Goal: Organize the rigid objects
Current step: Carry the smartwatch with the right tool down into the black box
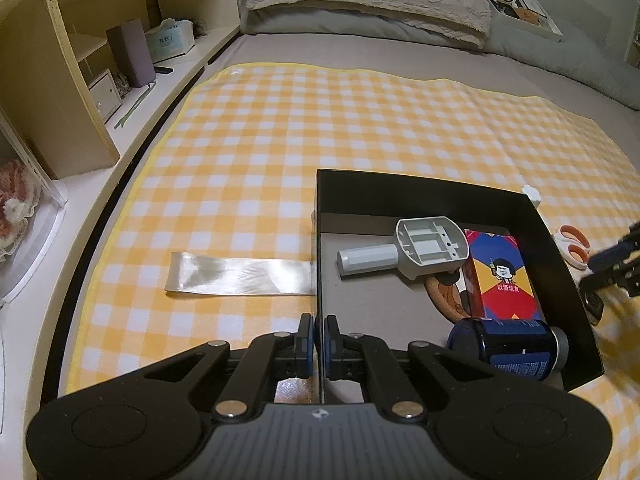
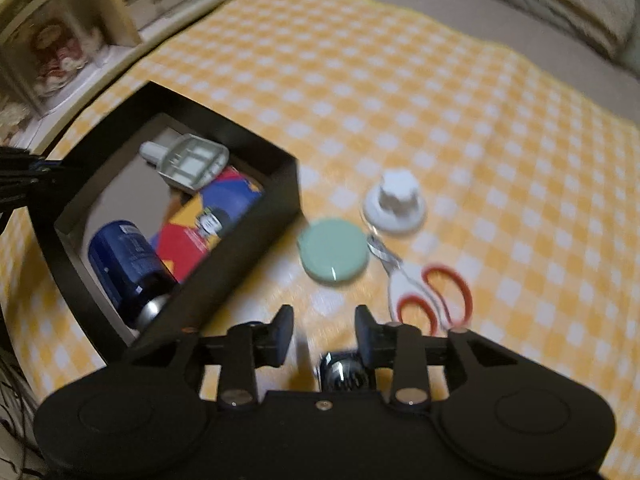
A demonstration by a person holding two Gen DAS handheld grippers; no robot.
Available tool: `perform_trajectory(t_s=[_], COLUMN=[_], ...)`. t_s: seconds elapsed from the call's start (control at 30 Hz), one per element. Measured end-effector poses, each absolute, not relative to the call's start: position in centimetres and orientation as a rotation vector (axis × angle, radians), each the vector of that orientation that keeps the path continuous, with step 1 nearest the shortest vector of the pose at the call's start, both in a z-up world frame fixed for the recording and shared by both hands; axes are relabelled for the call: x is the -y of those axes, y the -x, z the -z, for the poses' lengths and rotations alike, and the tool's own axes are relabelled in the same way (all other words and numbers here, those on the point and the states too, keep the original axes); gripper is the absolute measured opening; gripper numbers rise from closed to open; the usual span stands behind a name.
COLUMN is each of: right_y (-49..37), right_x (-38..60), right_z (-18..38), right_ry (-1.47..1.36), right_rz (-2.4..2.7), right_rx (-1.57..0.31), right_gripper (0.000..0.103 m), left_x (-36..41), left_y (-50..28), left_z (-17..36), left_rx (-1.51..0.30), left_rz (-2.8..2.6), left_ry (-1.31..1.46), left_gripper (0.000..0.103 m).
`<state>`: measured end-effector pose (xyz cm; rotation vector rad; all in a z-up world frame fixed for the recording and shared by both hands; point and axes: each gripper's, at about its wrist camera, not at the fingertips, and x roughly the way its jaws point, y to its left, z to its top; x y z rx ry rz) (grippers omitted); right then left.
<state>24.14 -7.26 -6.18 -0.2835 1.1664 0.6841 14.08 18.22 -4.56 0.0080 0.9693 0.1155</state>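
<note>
The shallow black cardboard box (image 1: 440,196) rests on the yellow-and-white checked cloth (image 1: 260,140) spread over the bed, and it already holds part of the load: a grey plastic handled holder (image 1: 404,252) near the far wall, a red, blue and yellow printed carton (image 1: 502,276) beside it, a dark blue cylindrical can (image 1: 508,344) lying on its side at the near right corner, and a round brown cork-like coaster (image 1: 444,292) partly covered by the carton. The left gripper (image 1: 319,340) has its fingers pinched narrowly on the left wall of the box at the near end, steadying it. The right gripper (image 2: 323,332) hovers over the cloth outside the right wall with its fingers wide apart and empty (this view is motion-blurred). Still on the cloth beside that wall are a mint-green round lid (image 2: 334,250), a white plastic knob on a round base (image 2: 396,204), a pair of orange-handled scissors (image 2: 424,292) and a small shiny dark object (image 2: 344,372) directly under the right gripper, not identifiable. A strip of clear glossy film (image 1: 240,274) lies on the cloth left of the box. Judged from this layout, the task is roughly half complete.
</note>
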Motion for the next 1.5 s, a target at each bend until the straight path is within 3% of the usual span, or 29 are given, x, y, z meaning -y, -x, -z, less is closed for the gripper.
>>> perform_trajectory(t_s=[0.1, 0.2, 0.53, 1.0, 1.5], right_y=[-24.1, -23.3, -21.9, -22.0, -22.2], right_x=[8.3, 8.9, 8.8, 8.7, 6.7], right_z=[7.0, 7.7, 9.3, 9.1, 0.3], right_ry=[0.252, 0.298, 0.449, 0.448, 0.265], right_rz=[-0.682, -0.713, -0.785, -0.765, -0.765], right_rx=[-1.223, -1.224, -1.178, -1.158, -0.950], right_gripper=[0.049, 0.049, 0.044, 0.039, 0.039], left_x=[-18.3, -18.3, -18.3, -18.3, -18.0], left_y=[-14.1, -14.1, -14.1, -14.1, -14.2], left_z=[4.5, 4.5, 4.5, 4.5, 4.6], left_rx=[-0.970, -0.970, -0.971, -0.971, -0.974], left_rz=[-0.113, -0.113, -0.115, -0.115, -0.123], left_ry=[-0.005, -0.006, -0.006, -0.006, -0.034], left_gripper=[0.005, 0.005, 0.005, 0.005, 0.005])
